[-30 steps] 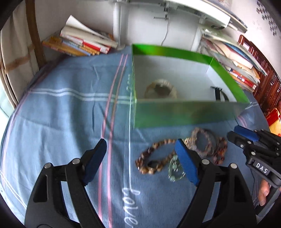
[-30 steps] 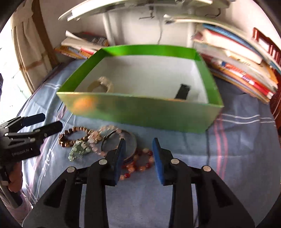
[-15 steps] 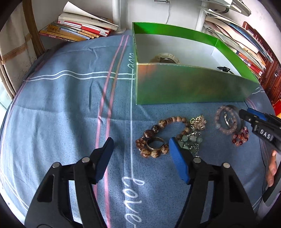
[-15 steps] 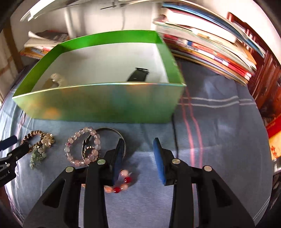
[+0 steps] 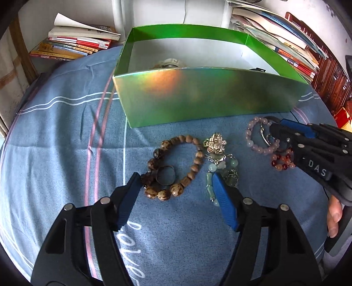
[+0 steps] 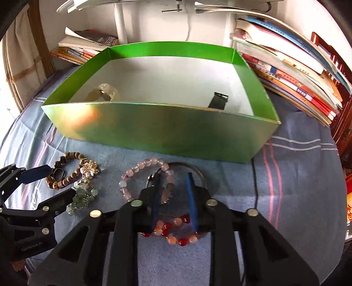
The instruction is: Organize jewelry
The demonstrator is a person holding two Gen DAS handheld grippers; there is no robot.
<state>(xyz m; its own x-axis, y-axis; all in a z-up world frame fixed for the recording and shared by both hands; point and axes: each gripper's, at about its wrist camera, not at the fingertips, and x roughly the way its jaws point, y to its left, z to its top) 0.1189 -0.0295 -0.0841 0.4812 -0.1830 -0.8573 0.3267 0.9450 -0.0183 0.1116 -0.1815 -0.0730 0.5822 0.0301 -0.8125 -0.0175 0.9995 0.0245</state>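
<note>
A green box (image 5: pixel 206 99) (image 6: pixel 158 129) stands on the blue cloth and holds a pale bracelet (image 6: pixel 107 93) and a black strap (image 6: pixel 217 101). In front of it lie a brown bead bracelet (image 5: pixel 173 167) (image 6: pixel 63 173) with a dark ring (image 5: pixel 166 175), a silver flower piece (image 5: pixel 216 143) on a green bead string (image 6: pixel 82 197), a pink bead bracelet (image 5: pixel 255 138) (image 6: pixel 140 176), a thin metal bangle (image 6: pixel 198 173) and a red-orange bead bracelet (image 5: pixel 282 162) (image 6: pixel 176 233). My left gripper (image 5: pixel 175 184) is open, its fingers either side of the brown bracelet. My right gripper (image 6: pixel 173 189) is open, low over the bangle and red bracelet.
Stacks of books lie behind the box at the left (image 5: pixel 77 44) and along the right (image 6: pixel 297 72). A white post (image 6: pixel 121 19) rises behind the box. A black cable (image 6: pixel 256 187) runs over the cloth right of my right gripper.
My left gripper has moved forward and down so its fingers straddle the brown bracelet. My right gripper has moved left and forward onto the bangle and red bracelet, jaws slightly wider.
</note>
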